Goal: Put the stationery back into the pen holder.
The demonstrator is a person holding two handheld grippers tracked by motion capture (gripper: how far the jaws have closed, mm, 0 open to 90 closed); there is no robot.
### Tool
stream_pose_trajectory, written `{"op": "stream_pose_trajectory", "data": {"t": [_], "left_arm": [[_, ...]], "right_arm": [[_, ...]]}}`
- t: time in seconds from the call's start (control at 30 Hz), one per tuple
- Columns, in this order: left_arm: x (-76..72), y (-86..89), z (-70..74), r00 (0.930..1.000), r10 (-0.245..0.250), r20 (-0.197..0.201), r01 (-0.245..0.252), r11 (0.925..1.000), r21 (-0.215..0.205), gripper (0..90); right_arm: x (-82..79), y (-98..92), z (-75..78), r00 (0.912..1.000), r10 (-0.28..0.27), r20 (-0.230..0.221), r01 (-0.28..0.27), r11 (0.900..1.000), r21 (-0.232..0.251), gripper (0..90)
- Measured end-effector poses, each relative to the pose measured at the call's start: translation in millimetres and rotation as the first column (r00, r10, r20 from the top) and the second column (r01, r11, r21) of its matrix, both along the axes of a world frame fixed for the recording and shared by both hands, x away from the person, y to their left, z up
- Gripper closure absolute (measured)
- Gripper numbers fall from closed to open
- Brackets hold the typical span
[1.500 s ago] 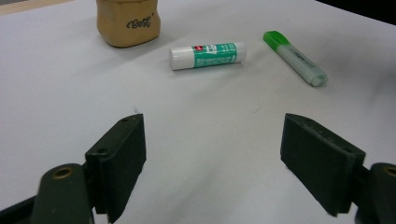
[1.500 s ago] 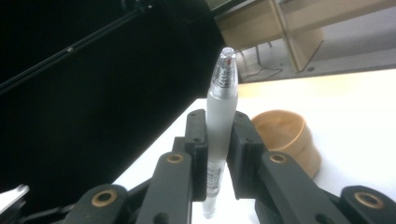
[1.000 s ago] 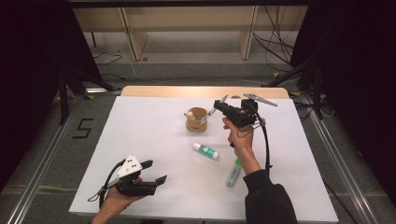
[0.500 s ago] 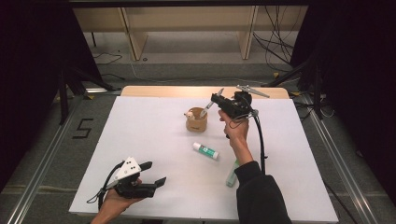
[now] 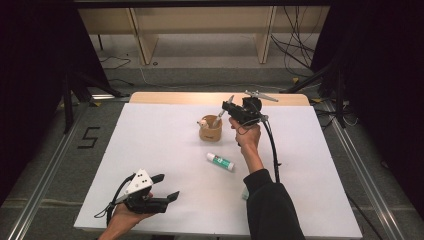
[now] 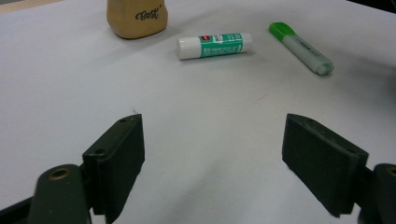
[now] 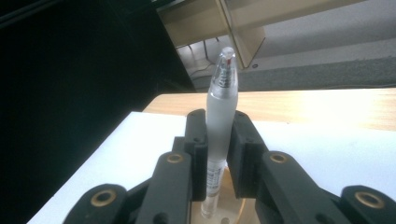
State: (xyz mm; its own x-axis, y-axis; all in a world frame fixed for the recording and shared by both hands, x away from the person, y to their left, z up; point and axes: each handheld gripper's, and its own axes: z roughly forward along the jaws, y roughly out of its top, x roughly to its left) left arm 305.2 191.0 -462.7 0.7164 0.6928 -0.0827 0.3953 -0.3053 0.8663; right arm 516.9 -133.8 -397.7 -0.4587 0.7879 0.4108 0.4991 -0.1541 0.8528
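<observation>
Left claw (image 5: 162, 186) rests at 7 o'clock on the white worktop (image 5: 150, 145), jaws spread, nothing between them. Mid-worktop lies a green-and-white glue stick (image 5: 220, 161); a green-capped highlighter (image 6: 301, 48) lies just right of it in the left gripper view. Right claw (image 7: 218, 140), pinching a frosted clear pen (image 7: 219, 121), has moved from beside the tan pen cup (image 5: 210, 129) to right over it at 12 o'clock. Pen's lower end now sits at the cup's mouth. Likely dropping it in; release looks next.
</observation>
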Motion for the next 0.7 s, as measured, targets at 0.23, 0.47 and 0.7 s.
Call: {"op": "stream_pose_trajectory", "data": {"t": [0.23, 0.47, 0.7], "left_arm": [[0.1, -1.0, -0.2, 1.0000, -0.005, 0.000, 0.005, 1.0000, 0.002, 20.7], [0.8, 0.0, -0.4, 1.0000, -0.002, -0.003, 0.002, 1.0000, -0.001, 20.6], [1.7, 0.9, -0.6, 1.0000, -0.001, -0.001, 0.001, 1.0000, 0.006, 20.6]], "right_arm": [[3.6, 6.6, -3.5, 1.0000, -0.001, -0.008, 0.001, 1.000, -0.021, 79.8], [6.2, 10.8, -8.8, 0.9998, 0.007, -0.019, -0.007, 0.999, -0.039, 79.7], [8.5, 15.4, -14.2, 0.9993, 0.019, -0.031, -0.021, 0.998, -0.062, 74.3]]}}
